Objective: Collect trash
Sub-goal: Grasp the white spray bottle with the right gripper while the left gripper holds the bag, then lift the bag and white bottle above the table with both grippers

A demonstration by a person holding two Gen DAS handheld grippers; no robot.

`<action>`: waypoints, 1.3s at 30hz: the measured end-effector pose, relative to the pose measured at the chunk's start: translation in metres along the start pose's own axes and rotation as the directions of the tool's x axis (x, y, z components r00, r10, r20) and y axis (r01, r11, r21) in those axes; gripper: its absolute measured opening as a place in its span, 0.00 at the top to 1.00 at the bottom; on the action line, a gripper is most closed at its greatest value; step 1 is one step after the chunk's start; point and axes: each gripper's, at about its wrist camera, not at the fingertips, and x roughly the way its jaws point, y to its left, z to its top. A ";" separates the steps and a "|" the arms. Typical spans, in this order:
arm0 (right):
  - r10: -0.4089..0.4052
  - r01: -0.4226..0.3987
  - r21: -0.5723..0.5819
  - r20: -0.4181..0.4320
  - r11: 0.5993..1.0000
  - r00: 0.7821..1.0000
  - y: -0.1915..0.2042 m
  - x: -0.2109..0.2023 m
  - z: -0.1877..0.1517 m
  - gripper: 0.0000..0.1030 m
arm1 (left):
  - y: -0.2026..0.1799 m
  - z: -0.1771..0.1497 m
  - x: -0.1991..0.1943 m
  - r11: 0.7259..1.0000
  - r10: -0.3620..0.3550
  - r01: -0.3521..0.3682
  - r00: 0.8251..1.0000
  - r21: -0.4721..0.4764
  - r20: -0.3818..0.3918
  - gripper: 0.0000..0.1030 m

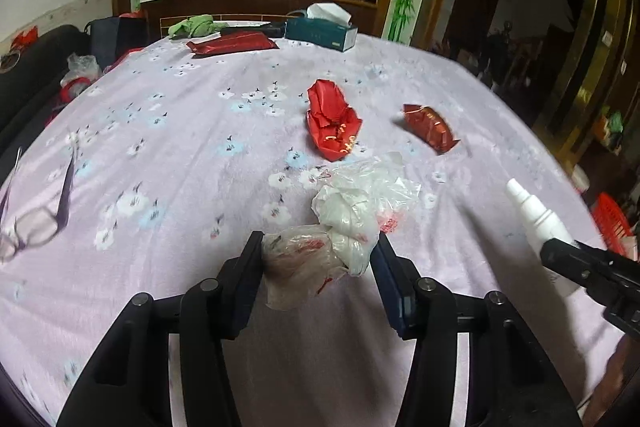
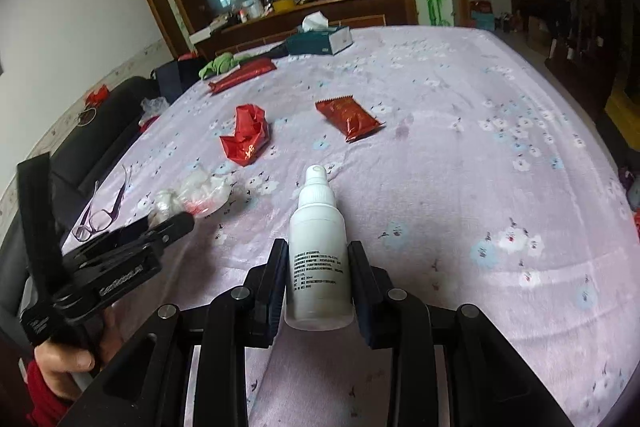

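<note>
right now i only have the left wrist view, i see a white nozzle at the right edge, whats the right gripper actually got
Observer: The right gripper is shut on a white spray bottle; printed text runs down its side.
Operator: ok and is my left one on the plastic bags
Observer: From the right wrist view the left gripper has its fingers either side of the crumpled plastic bags, and a hand in a red sleeve holds its handle.
Operator: anything else to the right of the brown packet
Observer: No. Past the brown snack packet the right wrist view shows only bare floral cloth to the table's edge.
</note>
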 end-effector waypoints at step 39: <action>-0.033 0.034 -0.011 0.089 0.999 0.996 0.005 -0.036 -0.022 0.69 | -0.065 -0.028 -0.068 0.966 0.181 -0.219 0.952 0.134 0.248 0.50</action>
